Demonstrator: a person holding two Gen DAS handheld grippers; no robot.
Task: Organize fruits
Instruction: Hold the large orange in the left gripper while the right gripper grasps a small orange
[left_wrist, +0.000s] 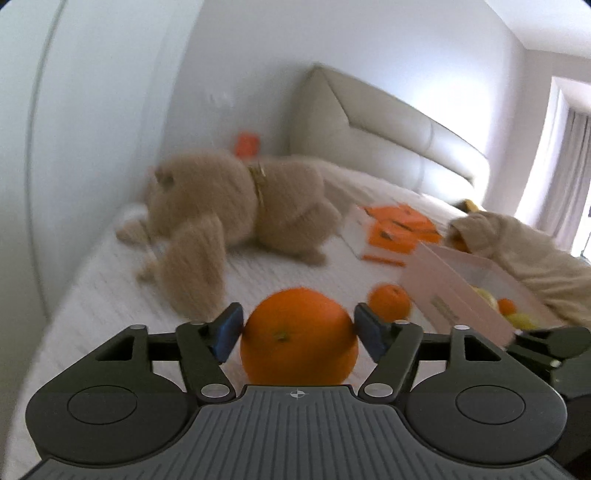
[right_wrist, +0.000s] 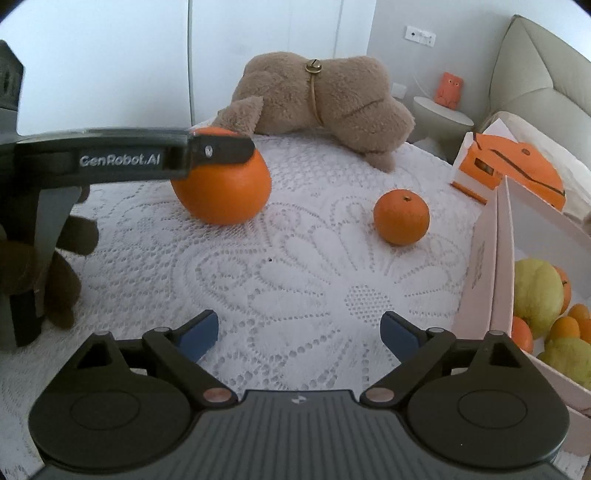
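The left tongs (left_wrist: 298, 326) pinch a large orange (left_wrist: 299, 338) between their blue pads (left_wrist: 226, 332), one pad pressed to each side of the fruit; in the right wrist view the same orange (right_wrist: 221, 184) sits low against the white lace bedspread (right_wrist: 295, 280), though whether it touches the cover cannot be told. The right tongs (right_wrist: 298, 332) are spread wide with nothing between them, above the bedspread. A smaller orange (right_wrist: 401, 217) rests on the bed, apart from the large one and near the pink box (right_wrist: 495, 258), which holds yellow-green fruit (right_wrist: 537, 291) and several small oranges. A tan plush toy (right_wrist: 325, 99) lies beyond the fruit, and an orange-and-white carton (right_wrist: 506, 166) stands behind the box
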